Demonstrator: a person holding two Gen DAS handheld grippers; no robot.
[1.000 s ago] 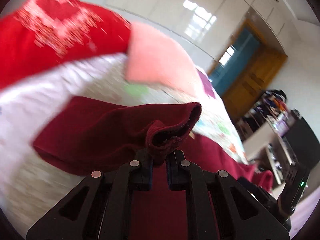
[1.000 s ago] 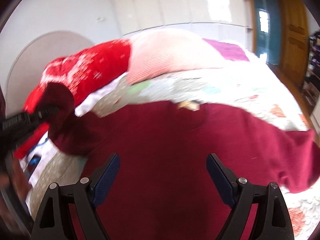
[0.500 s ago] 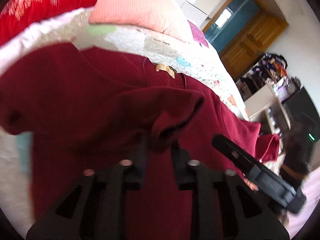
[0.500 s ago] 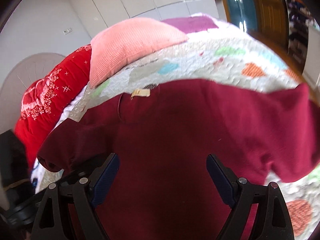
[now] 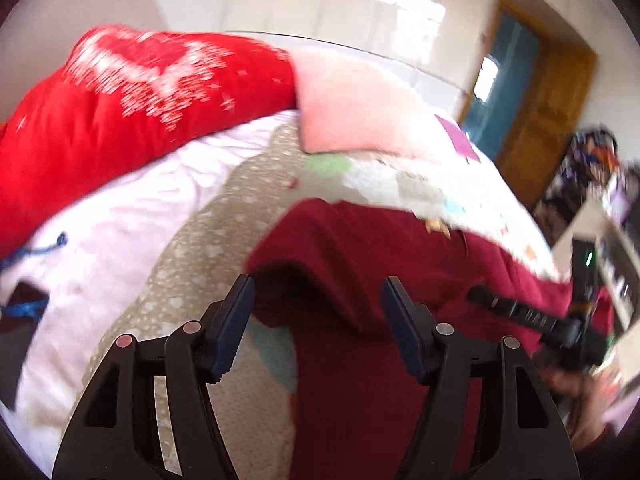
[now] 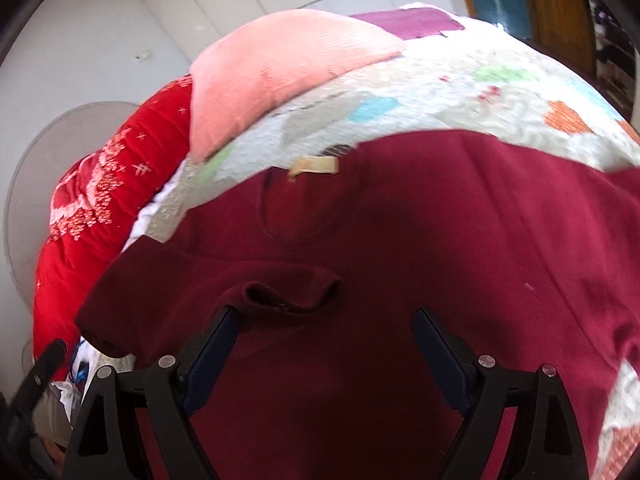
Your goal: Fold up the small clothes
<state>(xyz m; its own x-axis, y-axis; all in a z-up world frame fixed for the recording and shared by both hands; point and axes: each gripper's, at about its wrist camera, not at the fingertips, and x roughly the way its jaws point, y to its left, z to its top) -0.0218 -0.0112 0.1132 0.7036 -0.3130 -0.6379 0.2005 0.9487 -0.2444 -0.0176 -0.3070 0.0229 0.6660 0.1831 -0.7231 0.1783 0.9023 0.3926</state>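
Note:
A dark red sweater (image 6: 420, 248) lies flat on the patchwork quilt (image 6: 480, 92), neck label (image 6: 314, 166) at the far side. Its left sleeve (image 6: 224, 284) lies folded in over the body, cuff (image 6: 288, 296) toward the middle. My right gripper (image 6: 324, 340) is open and empty, just above the sweater's lower body, near the cuff. In the left wrist view my left gripper (image 5: 318, 312) is open and empty above the sweater's (image 5: 380, 280) folded left edge. The right gripper shows there at the right (image 5: 528, 316).
A red embroidered cushion (image 5: 120, 100) and a pink pillow (image 5: 352, 108) lie at the head of the bed. A white sheet (image 5: 120, 220) with blue cord lies left of the quilt. A wooden door (image 5: 548, 120) and cluttered shelves (image 5: 612, 240) stand right.
My left gripper carried the left sleeve over the sweater's body, opened and let it go, then drew back left. My right gripper stayed open over the sweater.

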